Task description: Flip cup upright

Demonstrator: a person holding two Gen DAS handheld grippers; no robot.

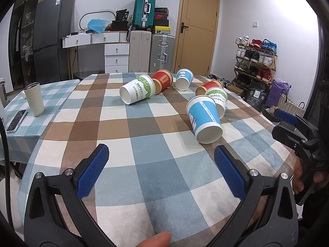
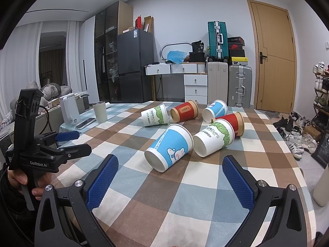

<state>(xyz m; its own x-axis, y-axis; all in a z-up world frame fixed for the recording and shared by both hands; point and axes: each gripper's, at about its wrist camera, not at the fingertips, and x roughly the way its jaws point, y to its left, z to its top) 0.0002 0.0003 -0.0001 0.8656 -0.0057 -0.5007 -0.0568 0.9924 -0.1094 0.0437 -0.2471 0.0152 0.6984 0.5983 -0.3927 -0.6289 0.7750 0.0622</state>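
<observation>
Several paper cups lie on their sides on the checked tablecloth [image 1: 144, 160]. The nearest is a blue cup [image 1: 204, 121], also in the right wrist view [image 2: 169, 149], with its base toward me. Beside it lie a white-green cup [image 2: 213, 136], a red cup [image 2: 233, 122], a second blue cup [image 2: 214, 111], a second red cup [image 2: 185, 111] and another white-green cup [image 2: 155, 115]. My left gripper [image 1: 161, 160] is open and empty above the near cloth. My right gripper [image 2: 170, 173] is open and empty just short of the nearest blue cup.
A cream tumbler [image 1: 34, 98] and a phone [image 1: 16, 120] sit on the left table, with a white kettle [image 2: 70, 110] behind. The right gripper shows at the left view's right edge [image 1: 296, 127]. Suitcases, drawers, a fridge and a shoe rack [image 1: 255, 61] stand behind.
</observation>
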